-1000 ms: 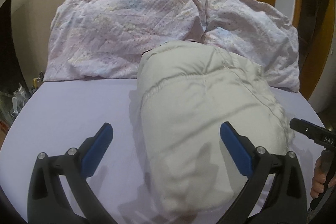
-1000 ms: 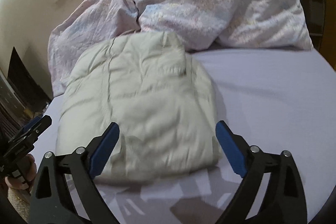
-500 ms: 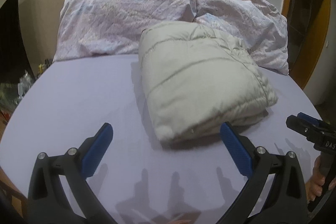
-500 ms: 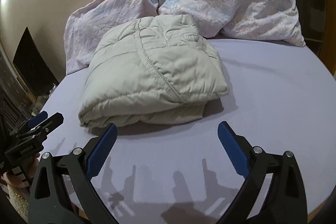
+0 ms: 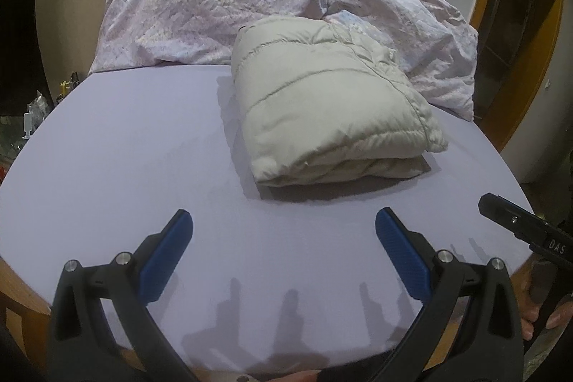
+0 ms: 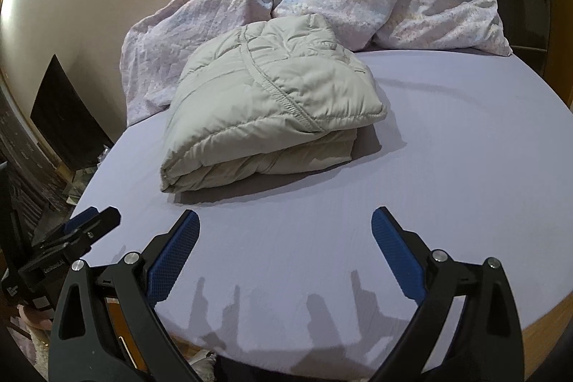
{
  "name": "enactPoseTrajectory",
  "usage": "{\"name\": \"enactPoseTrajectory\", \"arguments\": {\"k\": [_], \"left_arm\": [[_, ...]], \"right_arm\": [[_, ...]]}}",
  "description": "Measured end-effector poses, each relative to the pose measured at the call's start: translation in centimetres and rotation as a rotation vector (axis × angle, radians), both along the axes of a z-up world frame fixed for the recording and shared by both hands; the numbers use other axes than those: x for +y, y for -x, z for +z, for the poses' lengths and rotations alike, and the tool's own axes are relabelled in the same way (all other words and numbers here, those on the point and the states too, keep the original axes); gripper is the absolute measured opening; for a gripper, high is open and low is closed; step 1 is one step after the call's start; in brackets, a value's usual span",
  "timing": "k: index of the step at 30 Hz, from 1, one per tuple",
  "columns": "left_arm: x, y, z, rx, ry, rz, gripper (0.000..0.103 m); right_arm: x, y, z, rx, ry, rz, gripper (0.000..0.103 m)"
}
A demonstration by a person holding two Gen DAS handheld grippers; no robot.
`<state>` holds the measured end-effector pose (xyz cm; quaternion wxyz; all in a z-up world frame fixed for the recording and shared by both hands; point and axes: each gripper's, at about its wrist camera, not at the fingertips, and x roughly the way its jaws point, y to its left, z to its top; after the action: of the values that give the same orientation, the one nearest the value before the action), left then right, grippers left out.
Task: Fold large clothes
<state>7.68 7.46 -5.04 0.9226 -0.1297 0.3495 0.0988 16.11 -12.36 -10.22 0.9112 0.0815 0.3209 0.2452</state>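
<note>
We are looking at a folded puffy jacket on the bed.

We are holding the left gripper (image 5: 283, 238) and the right gripper (image 6: 284, 238) wide open and empty, near the front edge of the bed (image 5: 125, 149). The grey puffy jacket (image 5: 329, 99) is lying folded in a neat, thick stack farther back, touching the crumpled quilt (image 5: 215, 9) by the wall. We think the folding is done, so both claws are hanging well apart from it.
</note>
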Motion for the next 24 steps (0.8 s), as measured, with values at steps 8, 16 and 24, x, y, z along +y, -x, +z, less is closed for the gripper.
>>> {"name": "enactPoseTrajectory", "arguments": {"k": [8, 16, 24], "left_arm": [[-1.3, 0.7, 0.7, 0.0, -0.005, -0.019, 0.101], [-1.8, 0.7, 0.9, 0.001, -0.004, -0.033, 0.101], [-2.1, 0.8, 1.1, 0.0, -0.007, -0.041, 0.101]], "right_arm": [[0.2, 1.6, 0.6, -0.012, -0.015, 0.018, 0.098], [0.3, 2.6, 1.0, -0.021, -0.022, 0.017, 0.098], [0.1, 2.8, 1.1, -0.026, -0.027, 0.016, 0.098]]}}
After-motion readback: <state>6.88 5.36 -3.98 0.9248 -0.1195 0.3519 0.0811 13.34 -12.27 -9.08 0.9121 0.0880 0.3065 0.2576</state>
